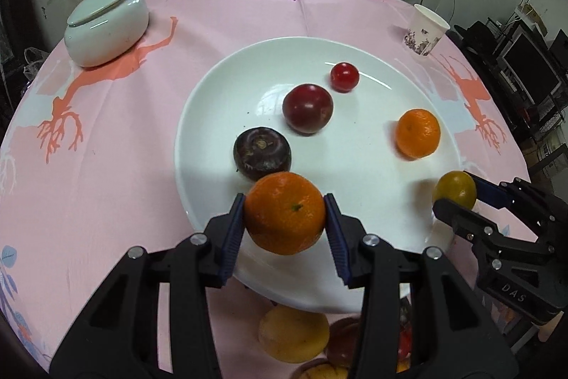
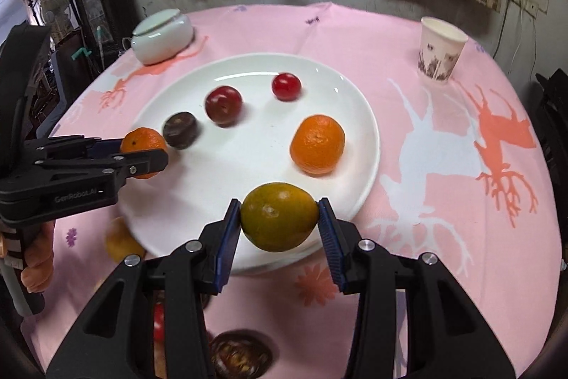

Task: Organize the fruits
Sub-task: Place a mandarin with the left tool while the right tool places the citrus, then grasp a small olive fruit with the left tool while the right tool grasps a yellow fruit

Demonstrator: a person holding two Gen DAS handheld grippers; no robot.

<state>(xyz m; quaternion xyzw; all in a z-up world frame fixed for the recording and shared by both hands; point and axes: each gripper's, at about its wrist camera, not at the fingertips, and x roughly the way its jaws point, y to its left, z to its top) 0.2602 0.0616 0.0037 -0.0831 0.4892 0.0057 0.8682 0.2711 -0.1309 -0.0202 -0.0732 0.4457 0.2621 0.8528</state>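
Note:
My left gripper [image 1: 285, 214] is shut on an orange mandarin [image 1: 285, 212] and holds it over the near rim of the white plate [image 1: 355, 173]. My right gripper [image 2: 279, 217] is shut on a green-yellow citrus [image 2: 279, 216] over the plate's front edge [image 2: 369, 144]. On the plate lie a small red fruit [image 1: 344, 77], a dark red plum [image 1: 307, 109], a dark brown fruit [image 1: 262, 153] and another mandarin [image 1: 418, 134]. Each gripper shows in the other's view: the right one [image 1: 456, 192], the left one [image 2: 143, 153].
A white lidded pot [image 1: 106, 23] stands at the far left and a paper cup [image 1: 424, 29] at the far right on the pink tablecloth. Several more fruits lie on the cloth below the plate's near edge: a yellow one [image 1: 293, 333] and a dark brown one [image 2: 239, 354].

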